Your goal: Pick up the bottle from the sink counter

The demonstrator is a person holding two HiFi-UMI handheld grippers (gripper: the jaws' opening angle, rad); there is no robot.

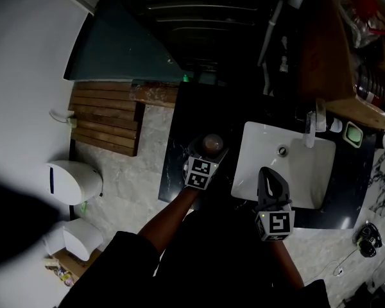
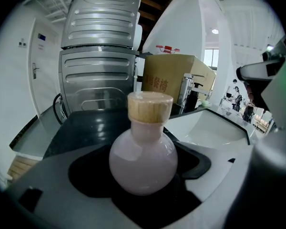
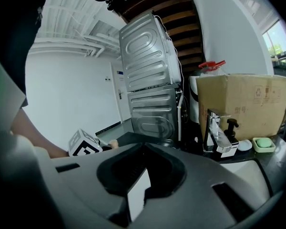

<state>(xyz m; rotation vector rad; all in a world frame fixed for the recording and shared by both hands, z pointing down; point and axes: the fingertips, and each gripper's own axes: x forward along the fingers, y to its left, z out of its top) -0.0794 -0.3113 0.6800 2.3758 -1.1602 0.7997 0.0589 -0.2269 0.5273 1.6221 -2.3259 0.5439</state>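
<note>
While the left gripper (image 1: 206, 151) is clamped on the bottle (image 2: 143, 161), its two grey jaws press against the sides of the round belly, which fills the dark hollow between them. The bottle is shaped like a small flask: a ball-shaped body of pale, milky pink, a short neck, and a wide, light wooden cap (image 2: 150, 106) on top. It stands upright in the grip. From the head view it sits over the black counter (image 1: 179, 140), just left of the white sink (image 1: 256, 146); whether its base touches the counter I cannot tell.

The right gripper (image 3: 143, 149) holds nothing, with its jaws brought together at the tips, and in the head view it hangs over the near left edge of the sink, apart from the bottle. At the far side of the sink stands a chrome tap (image 1: 310, 124), with a green soap dish (image 1: 353, 135) beside it. A brown cardboard box (image 3: 243, 104) stands behind the tap.
</note>
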